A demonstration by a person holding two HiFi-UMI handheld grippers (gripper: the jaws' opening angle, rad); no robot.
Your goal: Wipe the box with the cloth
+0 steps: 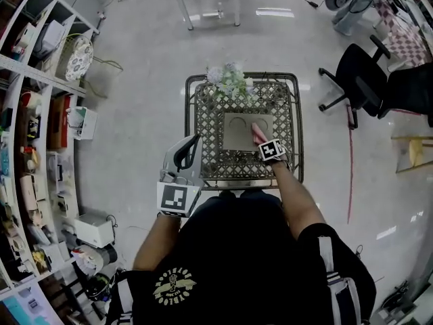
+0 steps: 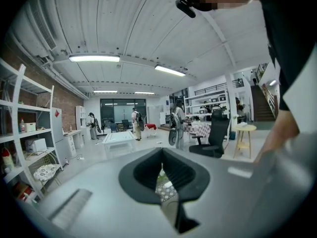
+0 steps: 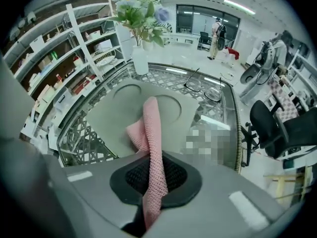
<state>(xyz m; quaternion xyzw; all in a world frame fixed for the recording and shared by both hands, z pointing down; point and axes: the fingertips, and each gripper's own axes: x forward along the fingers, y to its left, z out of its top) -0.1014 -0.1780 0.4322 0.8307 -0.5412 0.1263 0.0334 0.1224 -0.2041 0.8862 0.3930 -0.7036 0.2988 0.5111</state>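
Note:
A flat grey box (image 1: 241,131) with two round hollows lies on the lattice table (image 1: 211,127). A pink cloth (image 1: 258,133) rests on the box's right half. My right gripper (image 1: 262,141) is shut on it from the near side. In the right gripper view the cloth (image 3: 151,133) runs from between the jaws of the right gripper (image 3: 154,175) onto the box (image 3: 111,115). My left gripper (image 1: 191,144) is held off the table's left near corner, above the floor. Its jaws stand together with nothing in them, left gripper (image 2: 162,175).
A vase of flowers (image 1: 230,80) stands at the table's far edge, just behind the box. A pair of glasses (image 3: 200,86) lies on the table right of the box. Shelves (image 1: 34,114) line the left side. Black office chairs (image 1: 358,80) stand to the right.

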